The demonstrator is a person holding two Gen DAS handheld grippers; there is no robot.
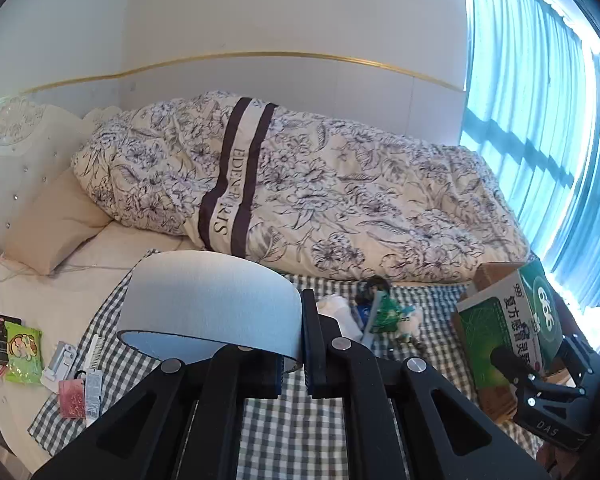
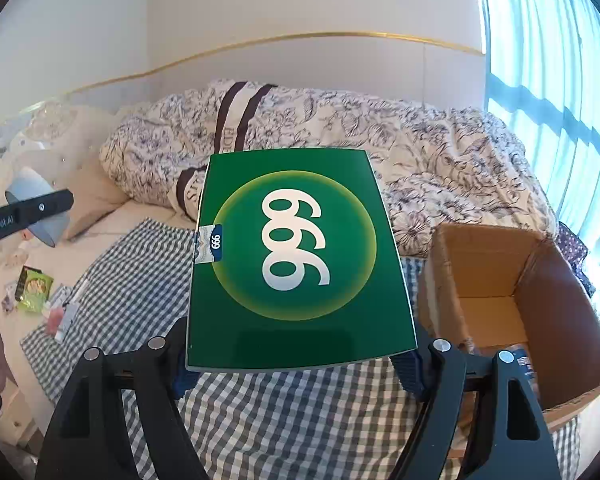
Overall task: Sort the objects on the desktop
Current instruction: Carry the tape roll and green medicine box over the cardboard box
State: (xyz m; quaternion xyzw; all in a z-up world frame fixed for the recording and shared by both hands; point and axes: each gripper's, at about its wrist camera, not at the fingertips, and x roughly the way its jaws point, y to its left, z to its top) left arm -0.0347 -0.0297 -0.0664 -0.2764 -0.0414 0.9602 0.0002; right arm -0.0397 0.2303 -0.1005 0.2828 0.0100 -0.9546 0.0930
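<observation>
Both grippers carry loads above the checked cloth (image 2: 140, 272). Clamped across the flat green "999" cardboard box (image 2: 300, 256), the right gripper (image 2: 300, 364) hovers level beside the open brown carton (image 2: 556, 304), probably its destination. Raised left gripper (image 1: 292, 360) pinches a pale blue roll's wall (image 1: 212, 304).

One green box (image 2: 300, 256), one cardboard carton (image 2: 512, 300), one grey roll (image 1: 212, 304), two hand-held grippers.
</observation>
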